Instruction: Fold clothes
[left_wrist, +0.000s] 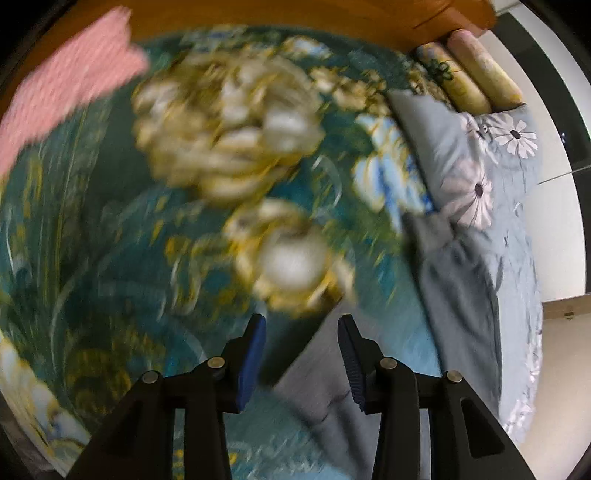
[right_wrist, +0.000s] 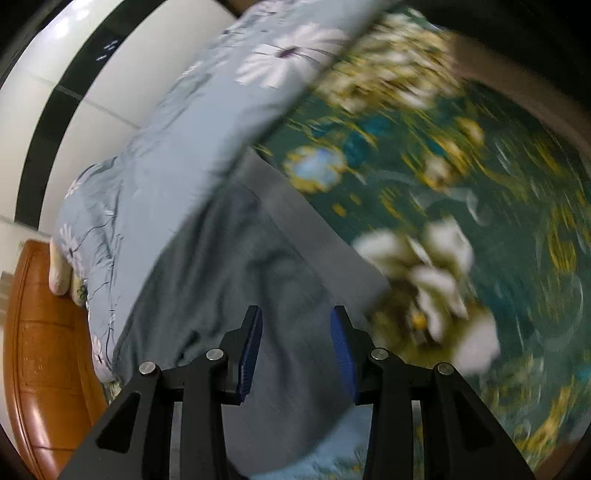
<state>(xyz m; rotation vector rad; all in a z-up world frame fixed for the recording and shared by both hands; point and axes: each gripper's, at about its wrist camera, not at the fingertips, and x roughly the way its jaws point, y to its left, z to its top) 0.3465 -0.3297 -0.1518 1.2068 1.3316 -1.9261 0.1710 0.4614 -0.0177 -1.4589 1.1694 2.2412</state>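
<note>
Left gripper (left_wrist: 302, 354): jaws apart, gripping nothing.
Right gripper (right_wrist: 296, 349): jaws apart — empty, above grey garment (right_wrist: 236, 280).
Garment: near bedspread (right_wrist: 461, 206) edge.
Advice: square edges before pinching.

no legible text, views perhaps too blurred

Both views carry heavy motion blur: the floral bedspread (left_wrist: 207, 155) smears into streaks, while the gripper fingers (left_wrist: 255, 354) stay sharp. Fisheye distortion bends straight lines and leaves a black ring at the edges. Lighting is even indoor light, moderately bright. Glare strips show on the white wall (right_wrist: 85, 33) and a sheen on the wooden headboard (right_wrist: 40, 369). Shadows are soft
</note>
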